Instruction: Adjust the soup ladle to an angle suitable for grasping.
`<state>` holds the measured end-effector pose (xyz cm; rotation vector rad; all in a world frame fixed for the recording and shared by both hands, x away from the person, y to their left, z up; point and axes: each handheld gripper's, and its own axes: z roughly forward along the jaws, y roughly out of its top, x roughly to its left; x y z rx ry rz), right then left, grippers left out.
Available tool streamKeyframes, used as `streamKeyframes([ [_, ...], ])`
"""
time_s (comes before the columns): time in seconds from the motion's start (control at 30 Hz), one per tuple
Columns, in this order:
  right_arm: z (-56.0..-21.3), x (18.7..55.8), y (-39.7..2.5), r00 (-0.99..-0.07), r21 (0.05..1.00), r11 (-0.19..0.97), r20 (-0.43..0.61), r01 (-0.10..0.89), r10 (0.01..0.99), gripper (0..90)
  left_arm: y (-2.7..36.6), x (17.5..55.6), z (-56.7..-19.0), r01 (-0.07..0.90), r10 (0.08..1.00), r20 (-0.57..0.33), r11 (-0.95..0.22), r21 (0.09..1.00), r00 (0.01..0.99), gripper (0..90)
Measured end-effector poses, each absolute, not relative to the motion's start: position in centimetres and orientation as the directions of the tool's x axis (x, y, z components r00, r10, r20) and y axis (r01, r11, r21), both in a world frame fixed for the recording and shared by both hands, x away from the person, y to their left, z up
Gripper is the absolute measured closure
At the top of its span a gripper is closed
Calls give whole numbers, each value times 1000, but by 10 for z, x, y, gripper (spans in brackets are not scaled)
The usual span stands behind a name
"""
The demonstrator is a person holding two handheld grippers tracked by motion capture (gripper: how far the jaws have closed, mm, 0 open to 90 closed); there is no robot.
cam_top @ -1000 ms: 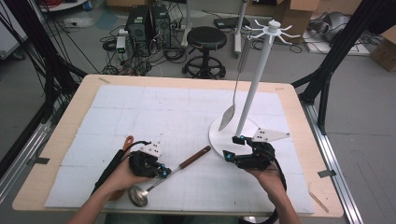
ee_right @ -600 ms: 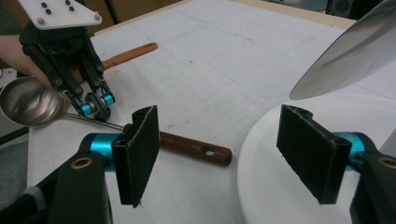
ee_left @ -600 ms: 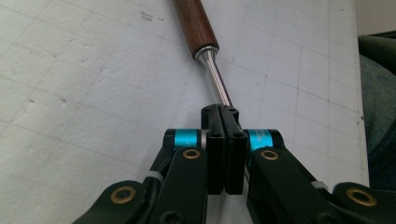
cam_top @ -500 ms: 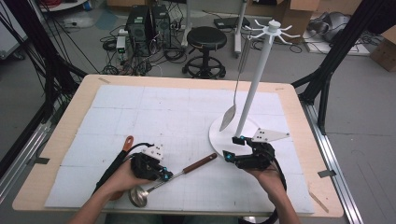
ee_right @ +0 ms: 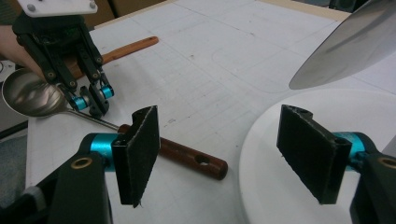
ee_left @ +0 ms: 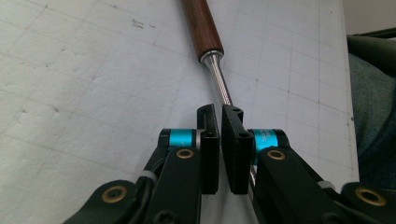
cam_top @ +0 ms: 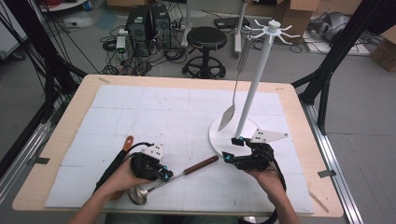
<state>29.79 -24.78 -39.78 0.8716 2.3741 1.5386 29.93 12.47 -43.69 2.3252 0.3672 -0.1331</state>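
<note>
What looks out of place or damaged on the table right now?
Nothing stands out. The ladle lies flat with the left tongs shut on its metal shaft, a spoon hangs from the white rack, and the right tongs are open.

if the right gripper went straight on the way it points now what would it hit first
Probably the wooden handle of the ladle, lying just ahead between the right gripper's open jaws; depth is hard to judge.

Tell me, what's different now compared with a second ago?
Little. The left gripper, shut on the metal shaft of the ladle, has swung its wooden handle slightly toward the right gripper, which waits open beside the white stand's base. The spoon hanging from the stand and the orange-handled tool by the left hand stayed where they were.
</note>
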Motion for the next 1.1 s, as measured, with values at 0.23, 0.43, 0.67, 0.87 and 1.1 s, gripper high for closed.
streamKeyframes([
  [0.23, -400, 299, -246, -817, 876, 303, 158, 375, 555, 294, 127, 300, -434, 302, 234, -194, -653, 694, 953, 830],
  [0.43, -404, 300, -242, -828, 866, 327, 158, 378, 538, 313, 130, 299, -430, 299, 239, -186, -636, 711, 953, 795],
  [0.67, -408, 303, -230, -859, 849, 376, 161, 372, 486, 472, 136, 298, -422, 298, 261, -168, -608, 736, 950, 746],
  [0.87, -412, 308, -214, -885, 824, 438, 154, 360, 439, 665, 143, 296, -416, 288, 274, -147, -598, 748, 950, 699],
  [1.1, -421, 321, -193, -901, 785, 498, 167, 367, 401, 809, 149, 296, -413, 298, 296, -145, -580, 758, 944, 658],
])
